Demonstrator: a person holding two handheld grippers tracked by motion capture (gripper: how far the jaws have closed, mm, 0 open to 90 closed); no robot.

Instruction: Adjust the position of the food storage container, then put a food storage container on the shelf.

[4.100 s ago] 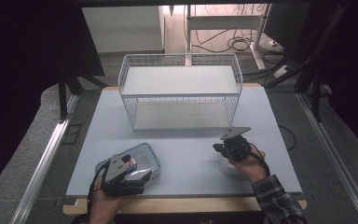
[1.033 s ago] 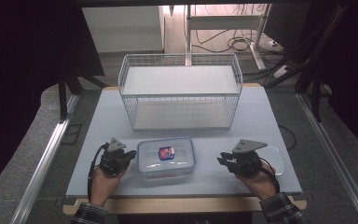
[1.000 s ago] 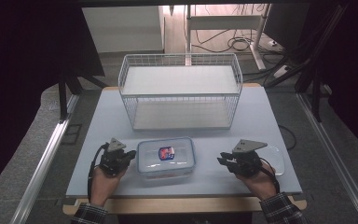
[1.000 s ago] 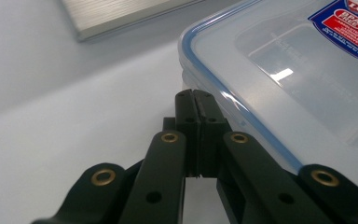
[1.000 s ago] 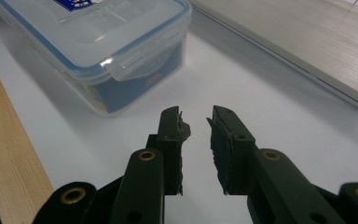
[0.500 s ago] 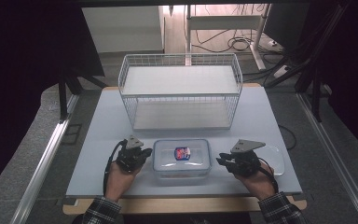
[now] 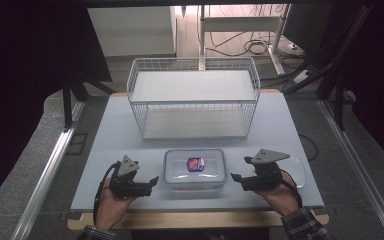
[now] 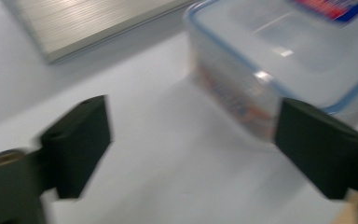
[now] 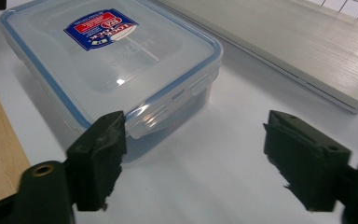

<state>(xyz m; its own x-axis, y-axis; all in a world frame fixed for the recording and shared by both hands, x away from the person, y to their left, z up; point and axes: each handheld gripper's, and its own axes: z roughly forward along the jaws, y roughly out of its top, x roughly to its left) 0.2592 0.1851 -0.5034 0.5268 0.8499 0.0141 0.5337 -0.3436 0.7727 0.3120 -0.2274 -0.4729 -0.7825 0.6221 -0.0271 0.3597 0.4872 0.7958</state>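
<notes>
A clear lidded food container with a blue seal and a red-and-blue label, its writing too small to read, sits just before the wire basket. The left gripper and right gripper flank it, both jaws having just opened wide, holding nothing.

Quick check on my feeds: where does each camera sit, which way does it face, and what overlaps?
High view: above the near table edge, facing forward and down; both hands, left tool, right tool.
Left gripper view: rides that tool, faces the container; own jaws open.
Right gripper view: rides that tool, faces the container's latch side; own jaws open.
Shared: container, wire basket.
</notes>
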